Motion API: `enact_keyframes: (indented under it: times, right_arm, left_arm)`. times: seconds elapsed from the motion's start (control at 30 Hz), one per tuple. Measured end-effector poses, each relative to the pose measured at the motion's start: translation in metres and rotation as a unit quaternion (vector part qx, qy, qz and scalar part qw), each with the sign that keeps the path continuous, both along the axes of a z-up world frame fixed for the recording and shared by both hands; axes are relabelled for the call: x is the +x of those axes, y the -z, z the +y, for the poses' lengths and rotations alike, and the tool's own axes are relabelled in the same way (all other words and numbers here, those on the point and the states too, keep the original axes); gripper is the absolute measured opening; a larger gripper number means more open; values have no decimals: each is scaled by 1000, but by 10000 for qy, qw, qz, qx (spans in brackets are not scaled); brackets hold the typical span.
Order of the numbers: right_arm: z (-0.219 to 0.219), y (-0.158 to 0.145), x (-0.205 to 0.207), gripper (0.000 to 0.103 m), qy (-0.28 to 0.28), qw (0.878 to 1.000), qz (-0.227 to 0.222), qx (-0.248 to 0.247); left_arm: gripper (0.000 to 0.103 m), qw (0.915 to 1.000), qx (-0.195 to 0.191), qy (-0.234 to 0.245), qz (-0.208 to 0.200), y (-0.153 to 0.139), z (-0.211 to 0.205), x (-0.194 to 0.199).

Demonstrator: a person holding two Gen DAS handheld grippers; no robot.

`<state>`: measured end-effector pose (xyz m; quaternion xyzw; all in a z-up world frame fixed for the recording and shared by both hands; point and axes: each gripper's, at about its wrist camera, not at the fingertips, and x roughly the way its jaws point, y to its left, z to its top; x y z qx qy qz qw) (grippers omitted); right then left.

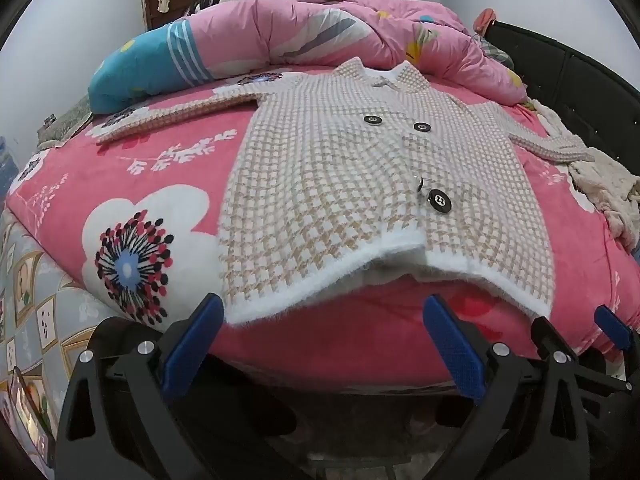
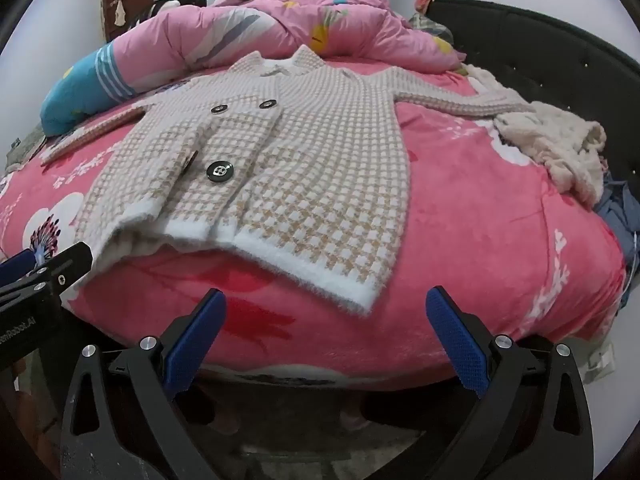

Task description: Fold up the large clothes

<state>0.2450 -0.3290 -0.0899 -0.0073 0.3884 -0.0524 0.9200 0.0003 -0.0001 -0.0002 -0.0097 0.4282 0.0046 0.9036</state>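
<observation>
A beige and white houndstooth cardigan (image 1: 352,168) with black buttons lies face up on the pink flowered bed (image 1: 168,184), collar toward the far side, both sleeves spread outward. Its fuzzy white hem (image 1: 384,276) hangs near the bed's front edge. My left gripper (image 1: 324,308) stands open just in front of the hem's left part, nothing between its blue pads. In the right wrist view the cardigan (image 2: 288,152) lies ahead, and my right gripper (image 2: 326,304) stands open just before the hem's right corner (image 2: 360,300), empty.
A rolled pink quilt (image 1: 320,28) with a blue end lies across the far side. A cream knitted garment (image 2: 560,140) and bluish cloth (image 2: 620,216) are heaped at the right by the black headboard (image 2: 540,48). Patterned bedding (image 1: 32,304) hangs at the left.
</observation>
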Motion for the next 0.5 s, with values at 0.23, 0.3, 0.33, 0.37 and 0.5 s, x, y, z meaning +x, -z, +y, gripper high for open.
enact_keyframes:
  times: [0.23,0.3,0.33,0.37,0.5]
  right_arm:
    - [0,0,0,96,7,10000,4,-1]
    - [1,-1,-1,96,12,10000,-16,-11]
    - [0,-1,-1,96,12,10000,-28,-9]
    - [0,-2,-1,96,14,10000,-39,-11]
    - [1,1,-3,96,18,10000,-59,-19]
  left_arm:
    - [98,10000,-42,17,-4,0,-1,0]
    - [98,10000,-74,3,8,3,4,2]
    - [98,10000,-77,6,4,4,4,2]
    - [98,10000,-73,5,-2,4,4,1]
    - [98,10000,-93,-24,19,3,5,0]
